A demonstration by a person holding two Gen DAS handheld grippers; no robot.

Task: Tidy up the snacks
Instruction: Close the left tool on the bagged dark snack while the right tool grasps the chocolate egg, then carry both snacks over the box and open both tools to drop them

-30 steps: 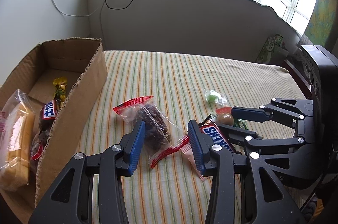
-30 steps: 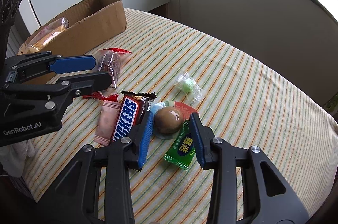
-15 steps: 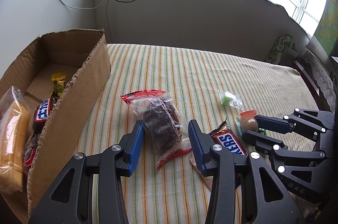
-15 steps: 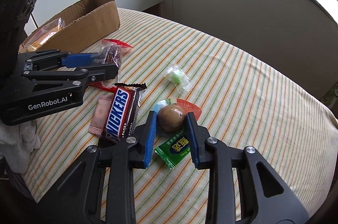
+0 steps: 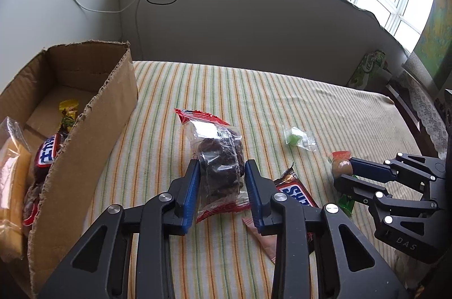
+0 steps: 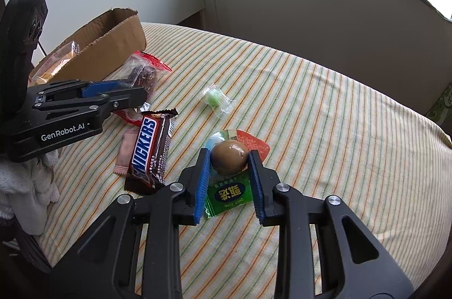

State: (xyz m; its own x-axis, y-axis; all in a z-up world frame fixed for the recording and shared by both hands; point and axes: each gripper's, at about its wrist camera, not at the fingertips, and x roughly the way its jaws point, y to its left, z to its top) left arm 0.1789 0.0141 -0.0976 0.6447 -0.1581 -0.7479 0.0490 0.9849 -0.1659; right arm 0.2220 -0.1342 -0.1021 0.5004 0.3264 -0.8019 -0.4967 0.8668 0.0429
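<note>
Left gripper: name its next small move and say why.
Probably finish closing, then lift. The left gripper has its jaws closing around the clear bag of dark snacks, which lies on the striped cloth beside the open cardboard box it likely belongs in.

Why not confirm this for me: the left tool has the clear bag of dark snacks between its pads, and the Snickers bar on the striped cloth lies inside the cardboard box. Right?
One part is wrong. The Snickers bar lies on the striped cloth, outside the cardboard box, as the right wrist view shows. The left tool, closing, does have the bag of dark snacks between its pads.
</note>
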